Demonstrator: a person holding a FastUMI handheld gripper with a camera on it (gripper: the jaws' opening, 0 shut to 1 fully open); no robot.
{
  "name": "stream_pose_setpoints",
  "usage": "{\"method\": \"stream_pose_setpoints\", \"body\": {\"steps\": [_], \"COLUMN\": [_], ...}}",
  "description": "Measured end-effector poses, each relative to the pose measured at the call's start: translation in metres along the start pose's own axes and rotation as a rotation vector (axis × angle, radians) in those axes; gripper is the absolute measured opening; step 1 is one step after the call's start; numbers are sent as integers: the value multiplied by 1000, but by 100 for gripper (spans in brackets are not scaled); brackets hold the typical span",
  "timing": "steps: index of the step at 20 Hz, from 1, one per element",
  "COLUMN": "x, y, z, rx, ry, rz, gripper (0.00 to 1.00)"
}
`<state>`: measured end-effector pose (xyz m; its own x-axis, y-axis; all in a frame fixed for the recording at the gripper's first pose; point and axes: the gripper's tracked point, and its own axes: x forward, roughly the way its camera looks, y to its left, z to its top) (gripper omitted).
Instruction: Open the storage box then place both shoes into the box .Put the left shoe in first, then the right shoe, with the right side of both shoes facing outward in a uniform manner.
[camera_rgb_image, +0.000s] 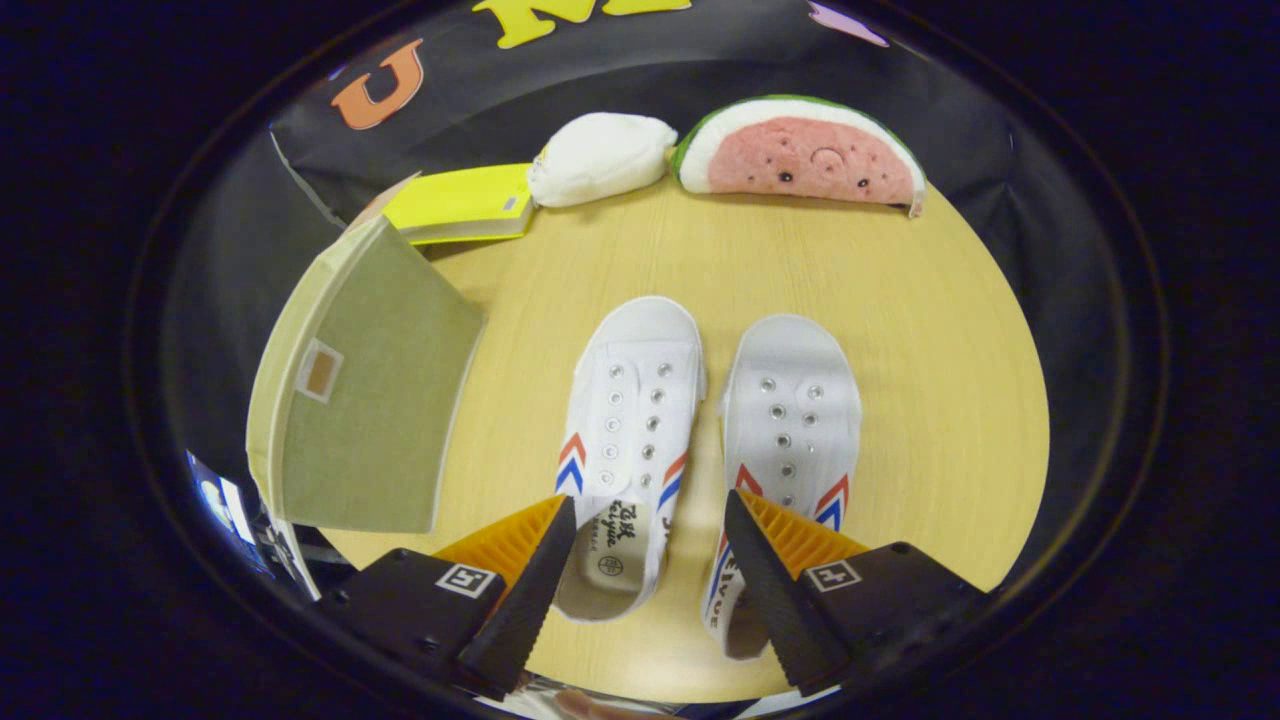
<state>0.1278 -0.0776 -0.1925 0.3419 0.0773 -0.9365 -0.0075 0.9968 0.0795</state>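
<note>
Claw (650, 560) fingers are spread wide apart and hold nothing. They hang over the heel ends of two white shoes on the wooden table (930, 330).

Between the fingers lies the left shoe (630, 440). Its heel opening sits right between the two tips. Just ahead of the other finger lies the right shoe (790, 440), and that finger covers part of its heel. Both shoes lie flat, side by side, with their toes pointing away from the claw.

Off to the side of the left shoe stands the storage box (370, 400). It is pale green, its lid looks shut, and it has a small tag on the front. I think it must be opened first.

These shoes look like soft cloth on top with a bendy rubber bottom. They are probably light and will not break. Cloth squashes when you pinch it, so a shoe could flop or twist. A good spot to grab is the heel rim or the side wall near the heel, where the shoe is a bit stiffer. The box looks like stiff card or cloth, and its lid edge is the place to lift.

Red and blue stripes mark the sides of each shoe. Some dark writing is printed inside the left shoe, and letters run along the right shoe's heel, but they are too small and bent for me to read.
</note>
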Motion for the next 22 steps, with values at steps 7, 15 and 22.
{"method": "stream_pose_setpoints", "body": {"steps": [7,15,22], "x": [11,26,7], "y": [1,2,6], "z": [-6,2,4], "rx": [-14,-13,176], "ry": [91,108,117], "rz": [-67,57,214], "gripper": [73,13,6]}}
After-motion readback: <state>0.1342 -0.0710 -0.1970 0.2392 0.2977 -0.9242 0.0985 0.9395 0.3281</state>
